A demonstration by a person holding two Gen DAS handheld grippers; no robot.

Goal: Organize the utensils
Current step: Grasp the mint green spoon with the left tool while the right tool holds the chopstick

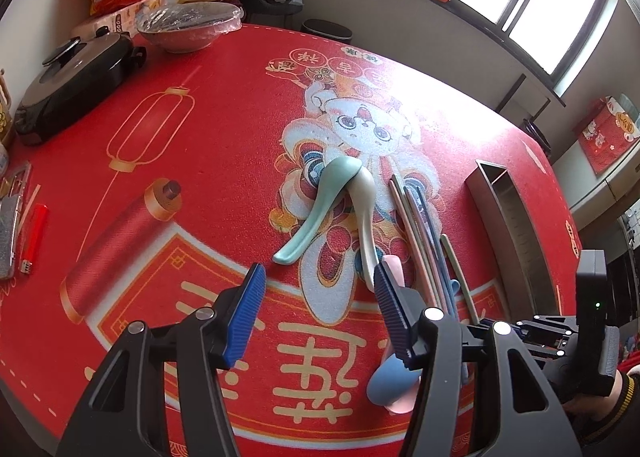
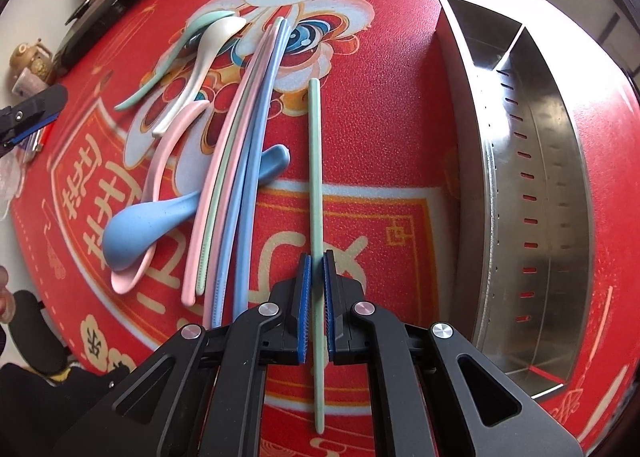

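Over the red mat, the right hand-held gripper point(image 2: 316, 289) apparently pinches a green chopstick point(image 2: 315, 161); the left hand-held gripper point(image 1: 320, 297) gapes empty.

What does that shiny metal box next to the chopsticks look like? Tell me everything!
The metal utensil holder is a long, shiny steel trough lying on its side on the red tablecloth, to the right of the utensils, its open side up. A divider splits it into two compartments. Rows of small slots pierce its walls. It looks empty, and nothing but the cloth touches it.
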